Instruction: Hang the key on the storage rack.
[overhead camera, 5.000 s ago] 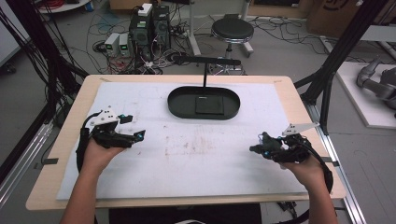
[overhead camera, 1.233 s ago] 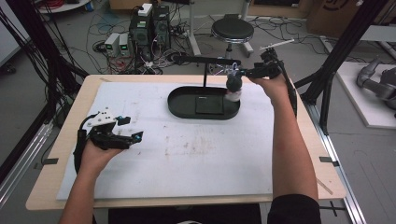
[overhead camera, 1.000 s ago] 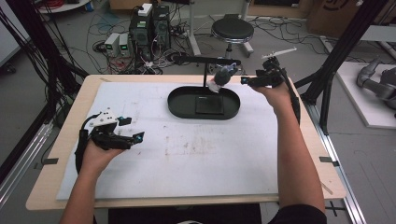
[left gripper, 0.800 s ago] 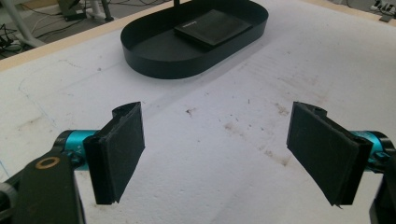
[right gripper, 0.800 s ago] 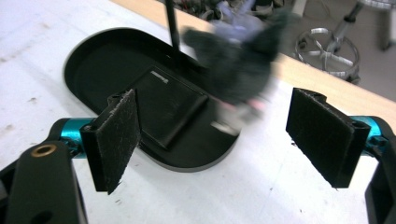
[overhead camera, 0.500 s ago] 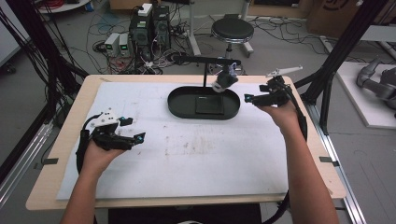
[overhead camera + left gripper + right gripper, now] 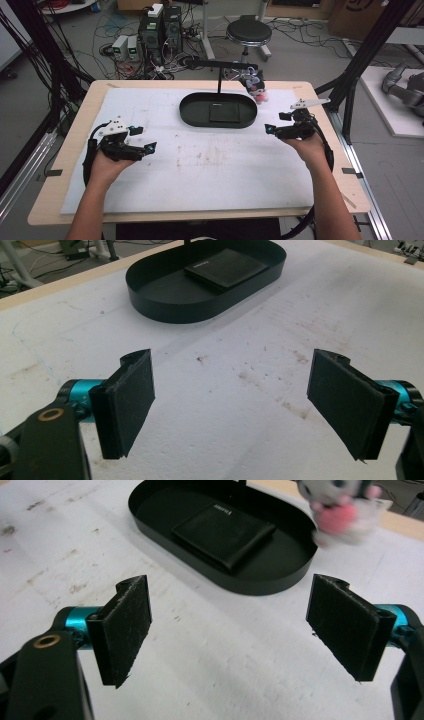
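Left tongs [image 7: 145,140] low over the white worktop [image 7: 200,175] at its left side, jaws spread wide and empty. Black oval tray [image 7: 192,111] at centre back, long axis across the worktop, a flat black wallet [image 7: 224,112] lying inside it. Small plush toy [image 7: 256,88] hanging from a stand arm [image 7: 222,65] just beyond the tray's right end, ahead and slightly left of the right tongs [image 7: 272,126], likewise spread and empty, probably the nearer pair for any grab.

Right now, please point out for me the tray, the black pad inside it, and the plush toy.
tray [image 7: 192,113], high view, bare floor at its left end
pad [image 7: 222,530], right gripper view, middle of its top face
toy [image 7: 338,515], right gripper view, its pink body
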The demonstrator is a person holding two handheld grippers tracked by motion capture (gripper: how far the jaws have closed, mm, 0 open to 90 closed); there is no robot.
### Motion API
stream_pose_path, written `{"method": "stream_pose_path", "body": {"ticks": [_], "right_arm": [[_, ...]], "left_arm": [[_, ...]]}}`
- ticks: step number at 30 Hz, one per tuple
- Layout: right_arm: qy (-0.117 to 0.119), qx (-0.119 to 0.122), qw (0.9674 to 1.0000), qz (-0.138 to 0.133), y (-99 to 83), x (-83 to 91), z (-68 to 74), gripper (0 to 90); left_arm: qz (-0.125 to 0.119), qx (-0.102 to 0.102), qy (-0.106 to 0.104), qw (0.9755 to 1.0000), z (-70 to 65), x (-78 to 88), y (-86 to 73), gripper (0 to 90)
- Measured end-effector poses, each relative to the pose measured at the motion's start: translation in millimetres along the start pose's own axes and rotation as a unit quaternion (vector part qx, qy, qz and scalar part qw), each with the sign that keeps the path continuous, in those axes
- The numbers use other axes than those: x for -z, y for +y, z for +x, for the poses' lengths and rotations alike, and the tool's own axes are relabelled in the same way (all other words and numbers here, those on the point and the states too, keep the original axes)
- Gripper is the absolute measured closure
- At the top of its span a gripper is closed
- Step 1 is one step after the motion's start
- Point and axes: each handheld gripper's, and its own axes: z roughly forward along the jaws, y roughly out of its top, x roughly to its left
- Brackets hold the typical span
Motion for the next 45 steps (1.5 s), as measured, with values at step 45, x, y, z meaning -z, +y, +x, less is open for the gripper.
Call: {"method": "stream_pose_path", "body": {"ticks": [45], "right_arm": [[0.003, -0.02, 0.9993, -0.033, -68.5, 1.4, 5.1, 18.8]], "left_arm": [[0.002, 0.008, -0.011, 0.9999, 3.2, -7.3, -6.6, 18.4]]}}
